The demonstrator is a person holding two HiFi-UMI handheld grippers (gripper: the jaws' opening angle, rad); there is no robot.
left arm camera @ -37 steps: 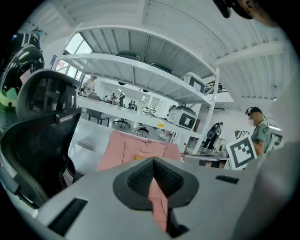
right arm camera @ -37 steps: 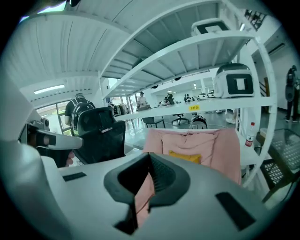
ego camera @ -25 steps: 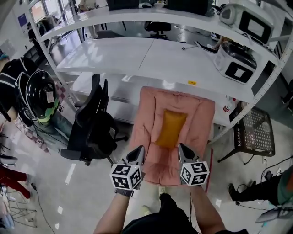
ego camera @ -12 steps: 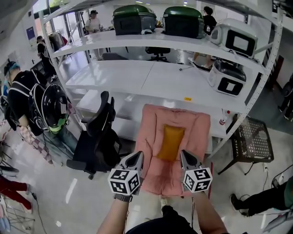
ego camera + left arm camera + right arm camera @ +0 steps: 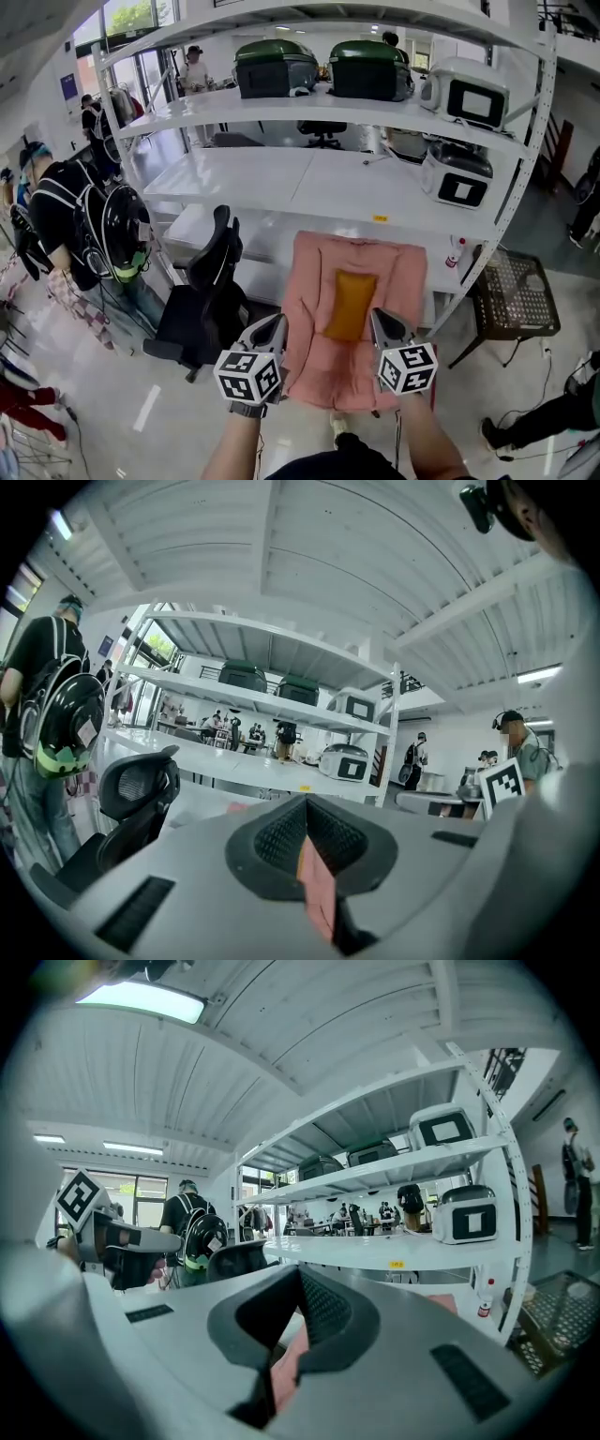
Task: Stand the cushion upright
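white shelving (image 5: 309, 192) behind. left gripper (image 5: 273, 325) and right gripper (image 5: 381, 322) each pinched shut on pink cushion (image 5: 352, 281) near edge; raised since a second ago, cushion probably nearing upright.

Your right gripper (image 5: 299, 1279) fills the lower half of the frame, its jaws pinched together on a fold of the pink cushion (image 5: 286, 1365) at lower centre. More pink shows past the gripper's body at centre right. At the left edge sits your left gripper (image 5: 173, 1239) with its marker cube. Behind it stands a person with a backpack and helmet (image 5: 187, 1232), beside a black chair (image 5: 239, 1258). A white shelf rack (image 5: 394, 1252) runs across the right half, carrying white appliances (image 5: 466, 1213).
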